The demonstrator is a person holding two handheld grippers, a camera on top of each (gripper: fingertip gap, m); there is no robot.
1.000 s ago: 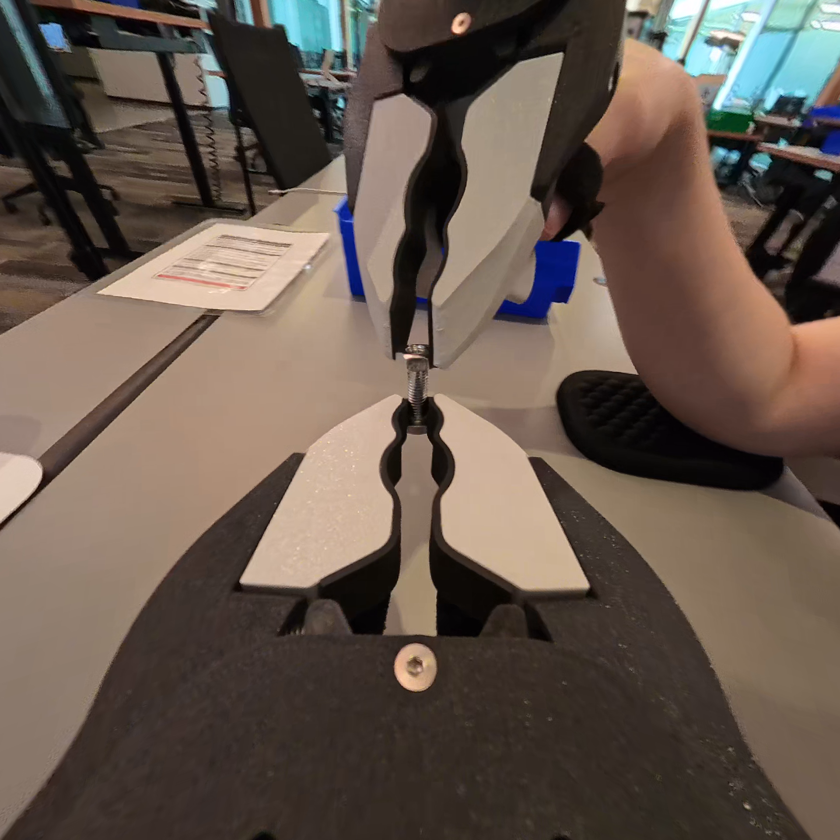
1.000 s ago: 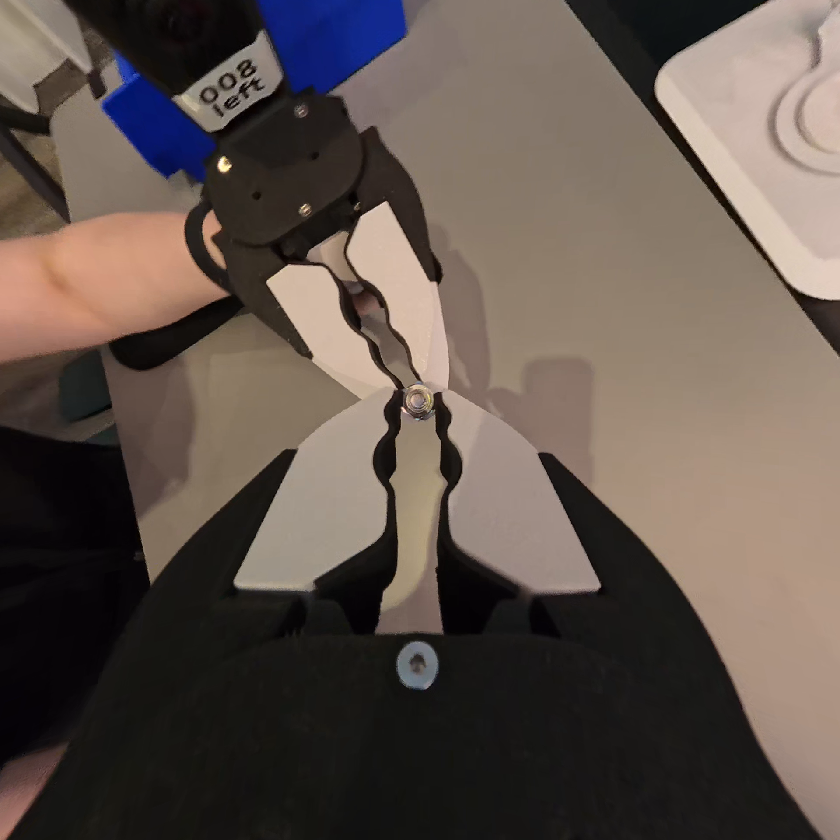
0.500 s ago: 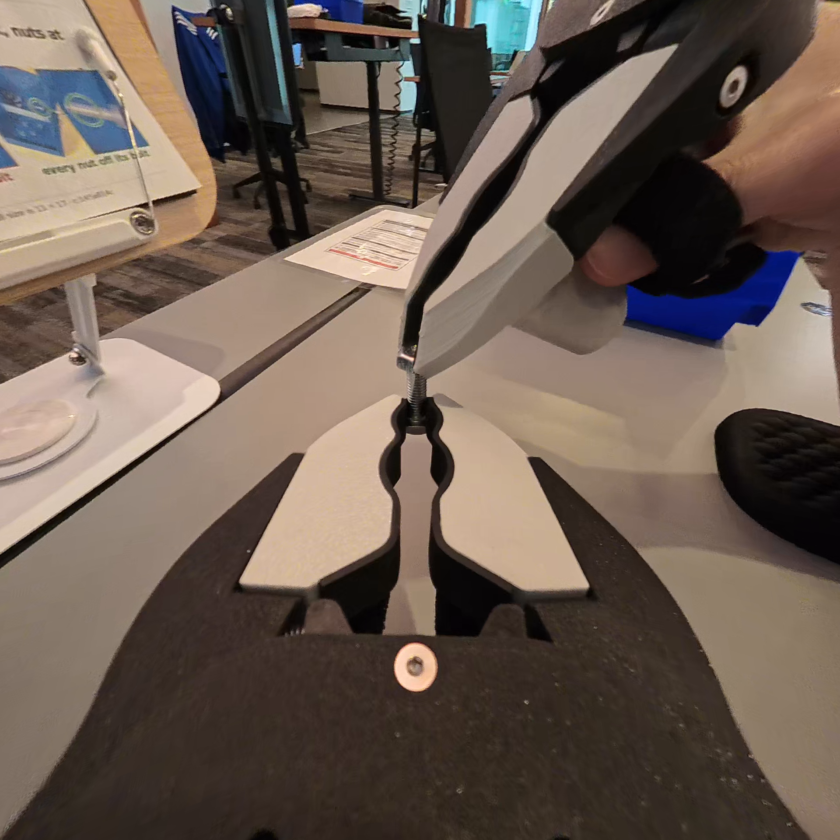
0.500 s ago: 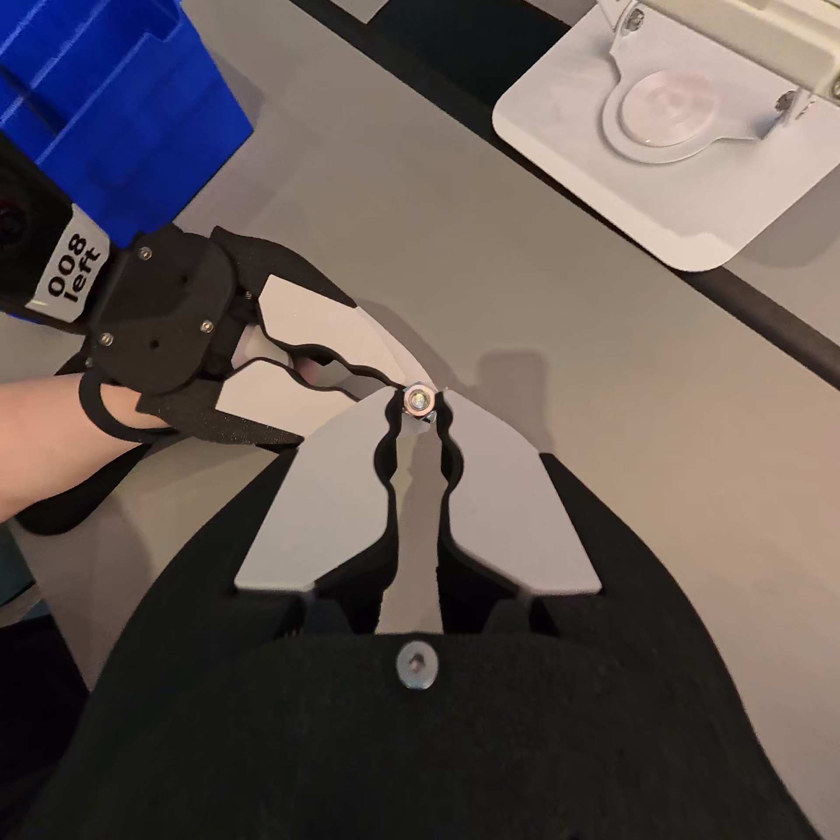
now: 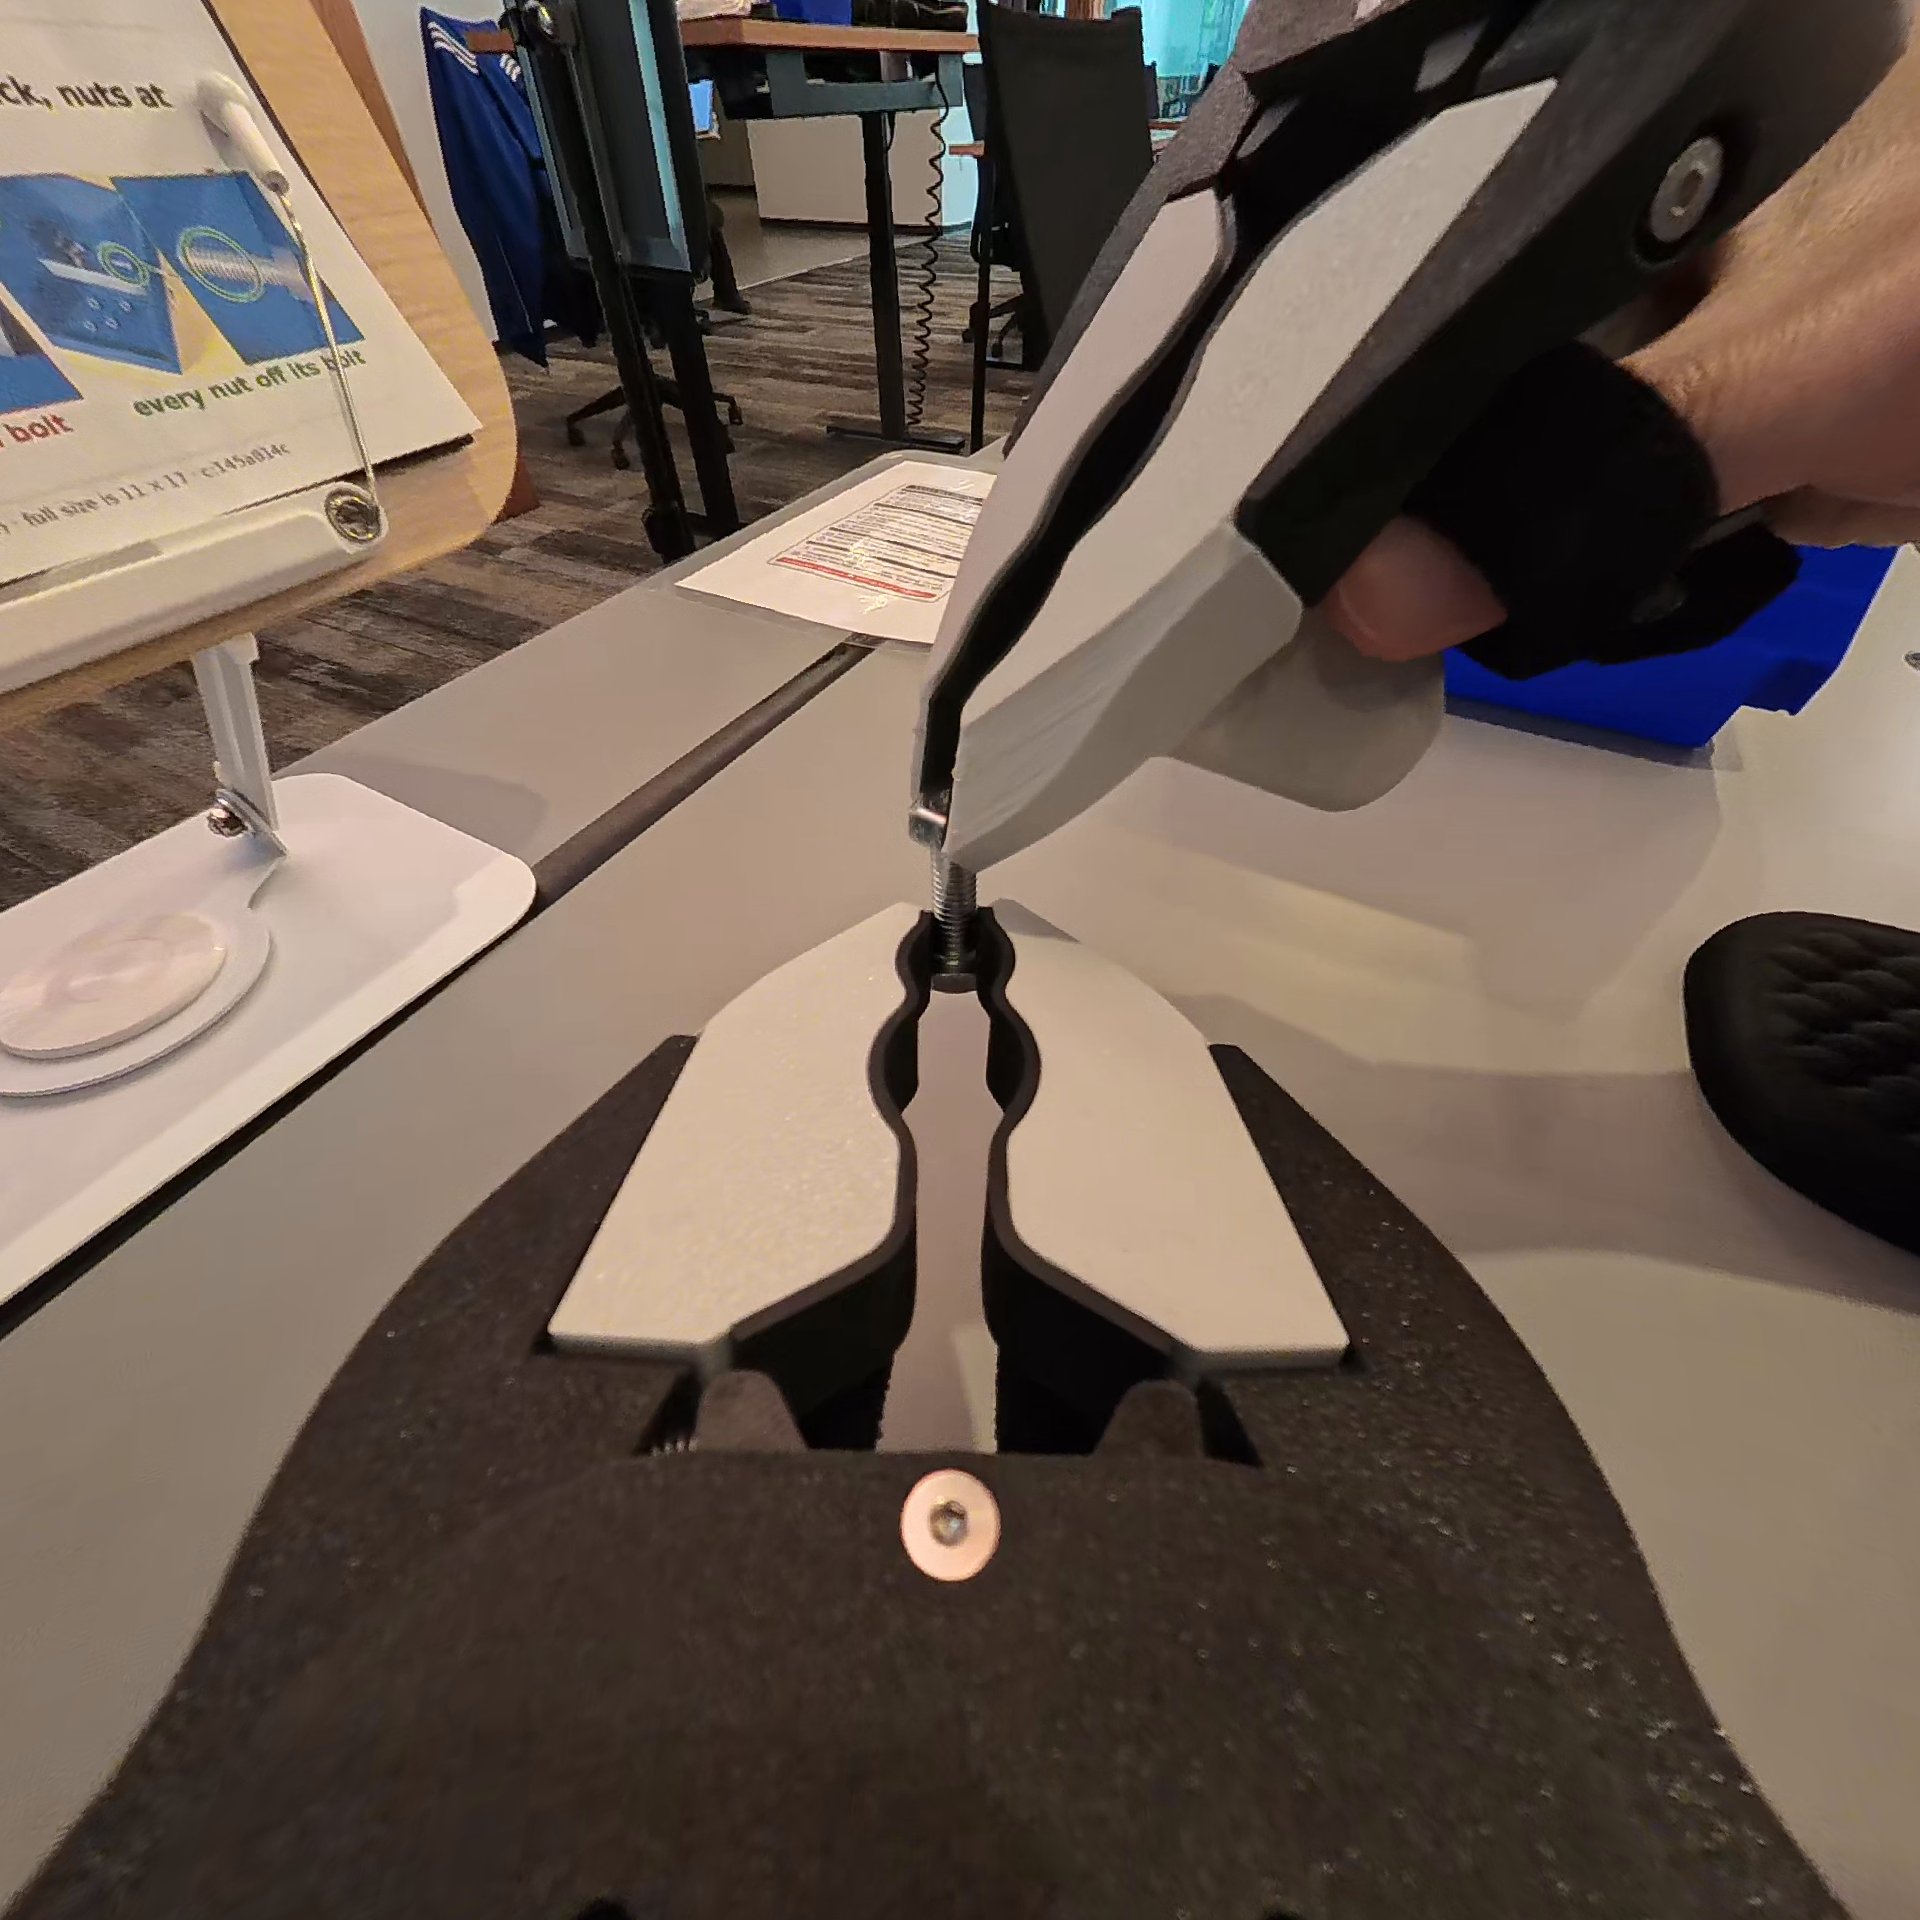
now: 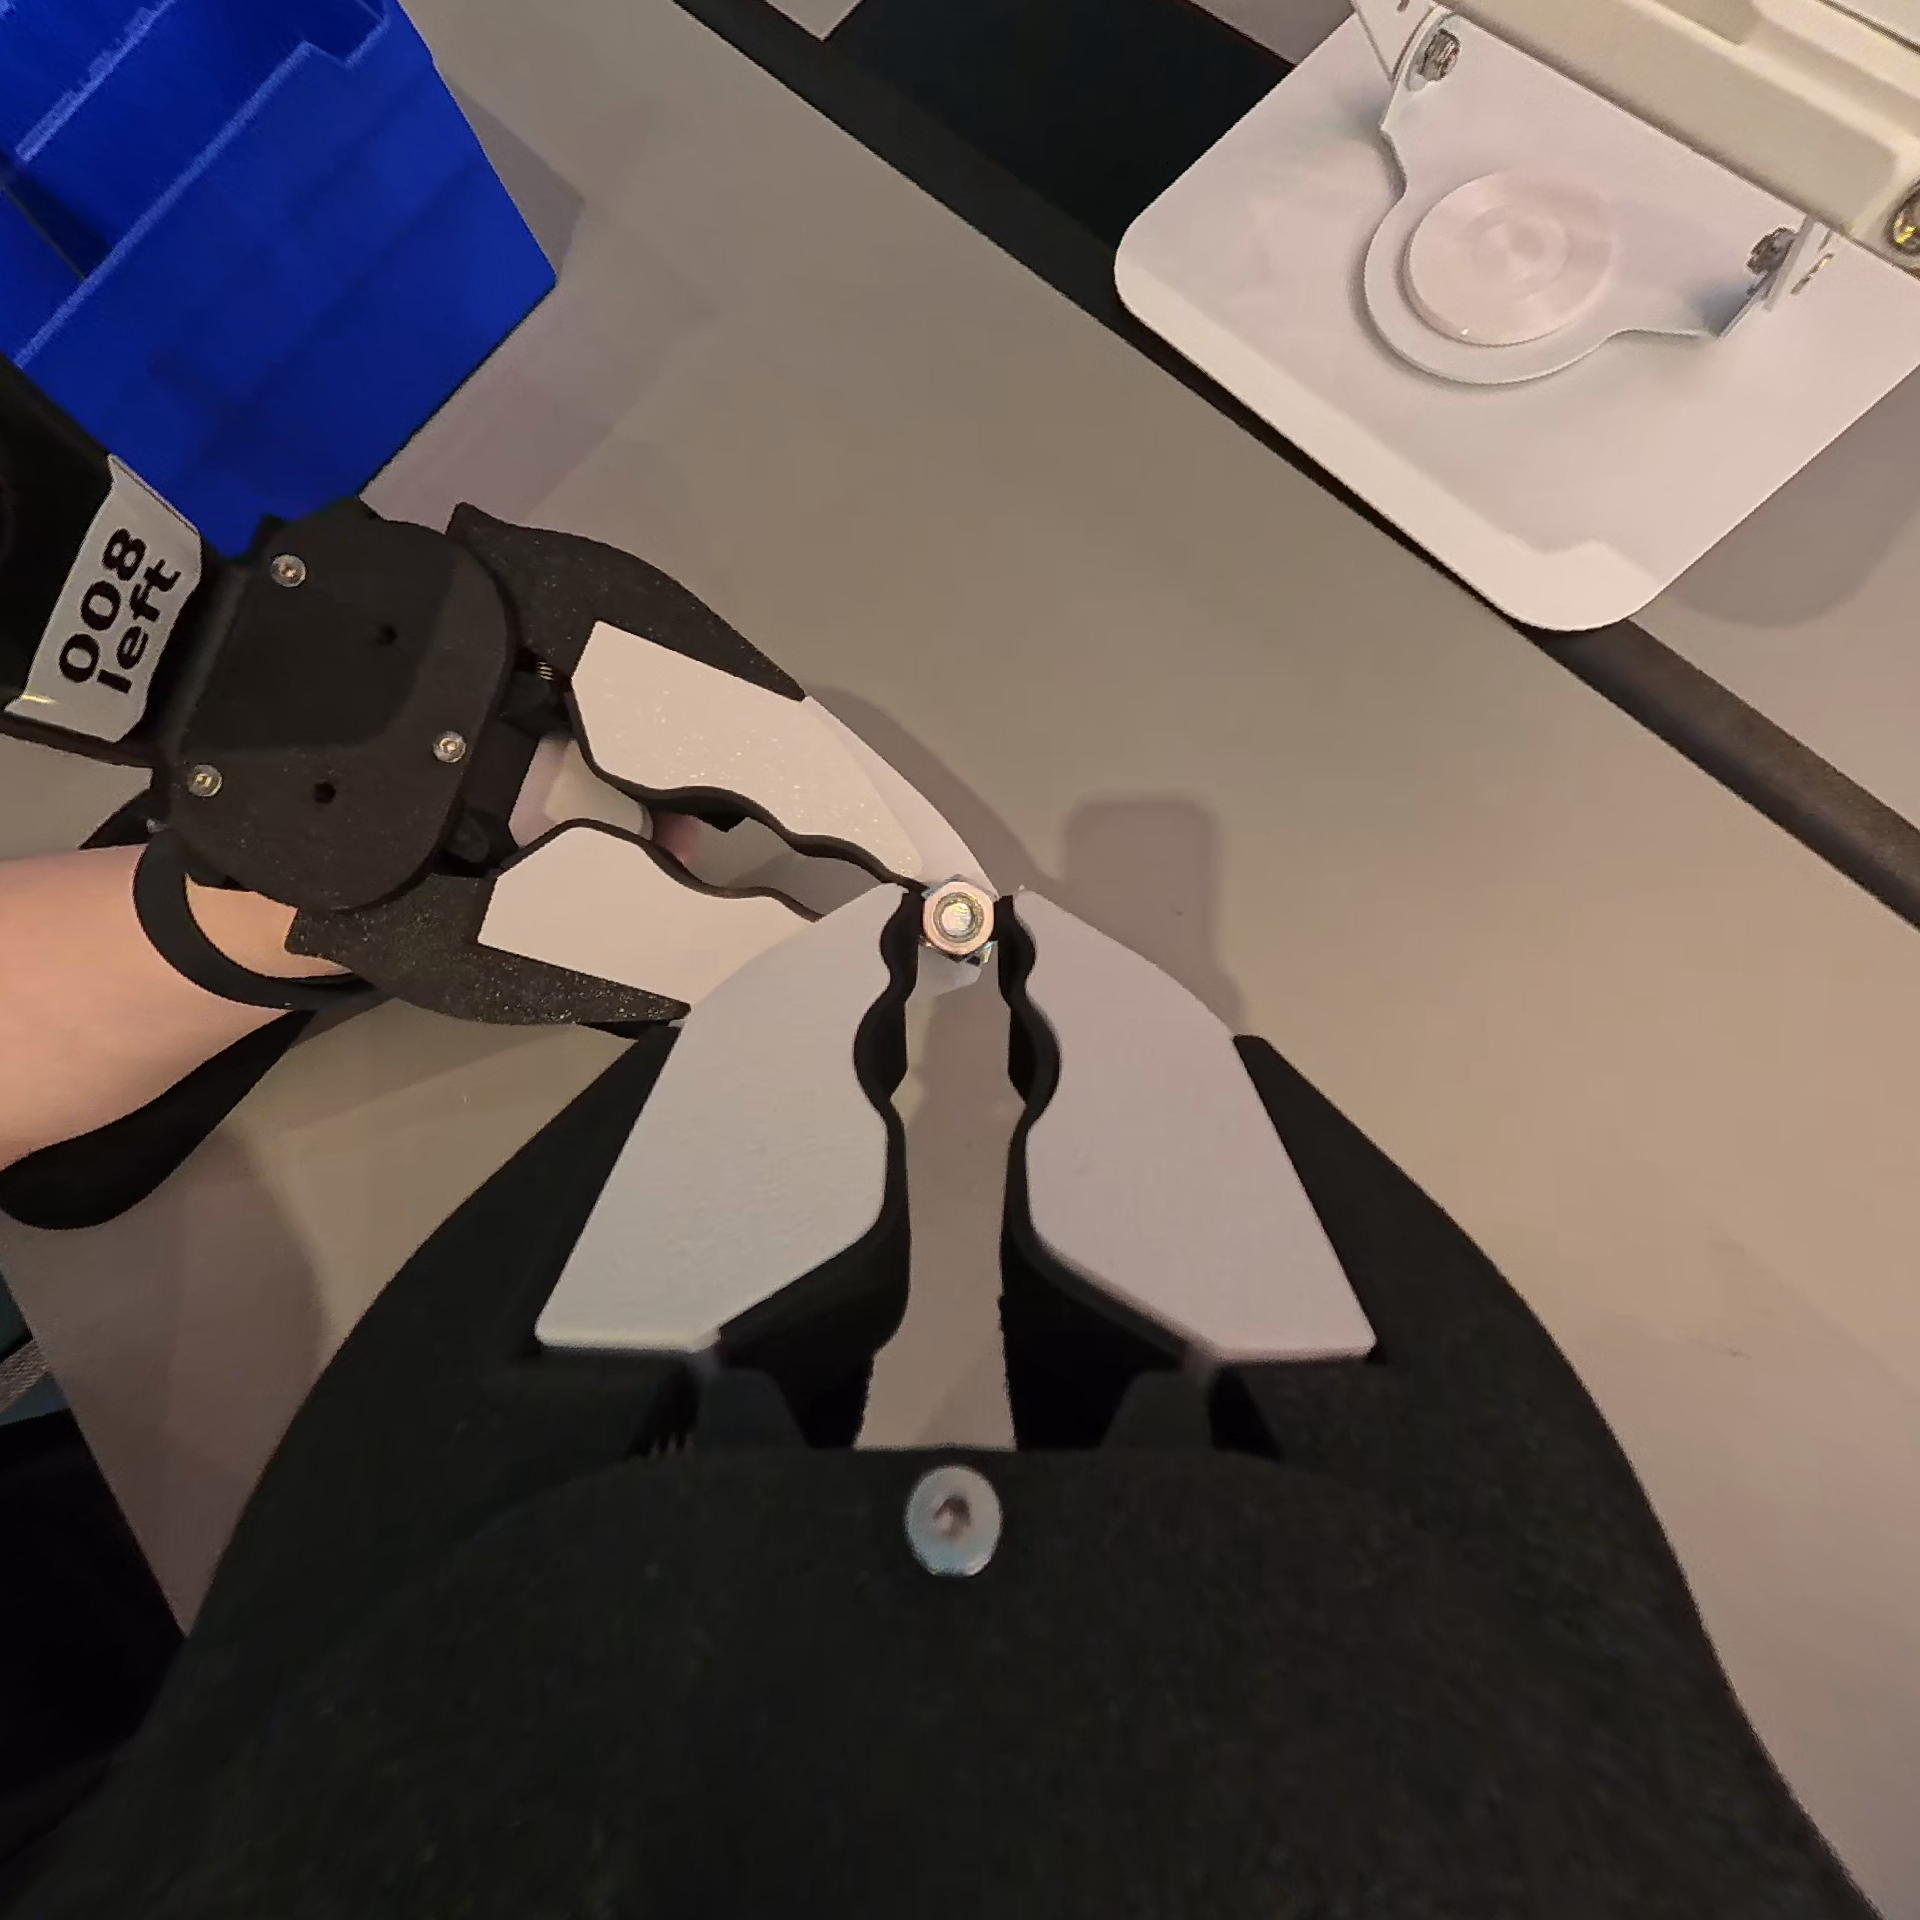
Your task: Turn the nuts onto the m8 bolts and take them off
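A silver bolt (image 5: 954, 906) stands upright above the grey table (image 5: 1351, 935). My left gripper (image 5: 954, 954) is shut on its lower end. A silver nut (image 5: 928, 824) sits at the top of the bolt's thread. My right gripper (image 5: 940, 805) comes down from the upper right and is shut on that nut. In the right wrist view I look straight down on the nut (image 6: 958, 920) between the tips of my right gripper (image 6: 958, 935). My left gripper (image 6: 914, 885) reaches in from the left beneath it. The bolt head is hidden.
A blue bin (image 6: 239, 260) stands on the table behind the left gripper and shows in the left wrist view (image 5: 1662, 675). A white stand base (image 5: 312, 935) carries an instruction board (image 5: 187, 291). A black pad (image 5: 1818, 1049) lies at the right. A printed sheet (image 5: 873, 551) lies farther back. My two grippers' fingertips are within a few centimetres of each other.
My right gripper has twisted about a quarter turn around the bolt with the nut in it. The left view has swung left, bringing the white stand into view. Both grips have held.
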